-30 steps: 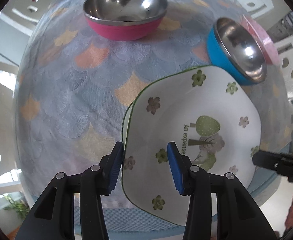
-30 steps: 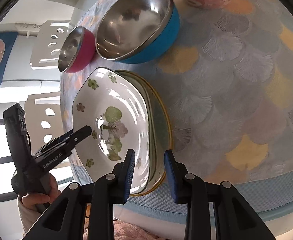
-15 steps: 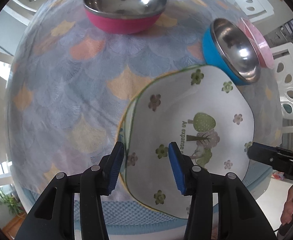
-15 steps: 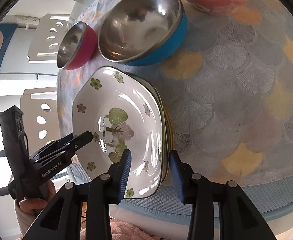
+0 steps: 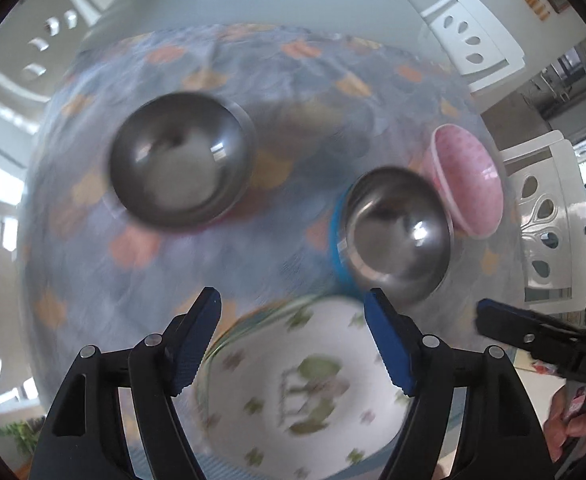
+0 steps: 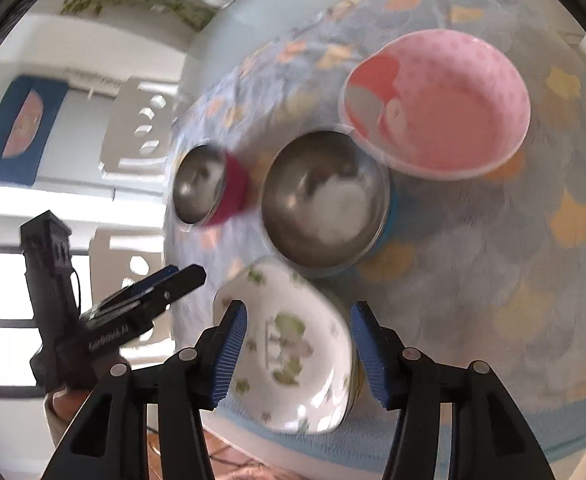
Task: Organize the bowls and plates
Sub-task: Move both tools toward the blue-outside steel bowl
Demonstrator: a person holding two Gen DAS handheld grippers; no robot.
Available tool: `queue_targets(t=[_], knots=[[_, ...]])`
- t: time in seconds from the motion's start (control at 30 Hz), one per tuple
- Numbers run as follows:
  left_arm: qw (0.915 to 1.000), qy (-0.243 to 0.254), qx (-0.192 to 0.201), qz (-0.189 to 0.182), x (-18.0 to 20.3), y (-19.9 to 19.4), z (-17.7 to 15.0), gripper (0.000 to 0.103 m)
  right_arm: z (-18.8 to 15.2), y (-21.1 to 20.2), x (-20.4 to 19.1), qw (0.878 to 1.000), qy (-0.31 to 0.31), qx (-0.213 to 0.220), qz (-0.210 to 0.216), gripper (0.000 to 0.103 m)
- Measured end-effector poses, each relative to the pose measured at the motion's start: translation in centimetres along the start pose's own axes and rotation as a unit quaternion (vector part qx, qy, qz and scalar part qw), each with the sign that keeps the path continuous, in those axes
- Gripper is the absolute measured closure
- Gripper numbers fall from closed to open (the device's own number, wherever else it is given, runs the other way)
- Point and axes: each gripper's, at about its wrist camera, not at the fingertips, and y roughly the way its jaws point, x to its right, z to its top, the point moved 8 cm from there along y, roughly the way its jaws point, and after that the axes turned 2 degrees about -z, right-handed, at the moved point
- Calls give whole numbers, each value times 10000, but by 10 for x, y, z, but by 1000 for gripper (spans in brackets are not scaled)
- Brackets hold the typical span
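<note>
Looking down both wrist views, I've got my left gripper [image 5: 293, 344] with its blue pads spread wide and nothing between them, hanging above the near edge of the table [image 5: 93, 264]. My right gripper [image 6: 297, 356] is spread wide as well, pinching nothing. Each one shows up in the other's camera: the right tool pokes in at the right edge of the left view, the left tool sits at the left side of the right view, gripped in my hand [image 6: 63, 402].

Below the left pads sits the flowered plate [image 5: 313, 376], white with little green blossoms and a tree motif, at the table's near edge. From the right view I can see the flowered plate [image 6: 289, 356] resting on top of another dish whose rim peeks out on its right side; the blur is heavy, so I can't say what that lower dish looks like beyond a yellowish edge.

Further back on the scalloped tablecloth [image 6: 493, 248], the blue steel bowl [image 5: 393, 236] stands just beyond the plate, its rim very close to the plate's far edge. Just behind it is the pink bowl [image 6: 437, 108], tipped up on its side with its rim overlapping the blue bowl's in both views. The magenta steel bowl [image 5: 181, 164] sits apart to the left, upright, near the blue bowl [image 6: 325, 200] in the right view.

White chairs [image 5: 473, 40] ring the table.
</note>
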Motion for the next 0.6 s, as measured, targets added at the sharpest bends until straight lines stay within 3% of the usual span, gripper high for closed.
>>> queue_targets(t=[0.27,0.6], knots=[[9987,146,-484,104,20,54,14,34,30,38,26,9984,528,-142,140,50],[9973,26,-714,171,13,85,25,49,46,67,42,9980,295,-301,-481,51]])
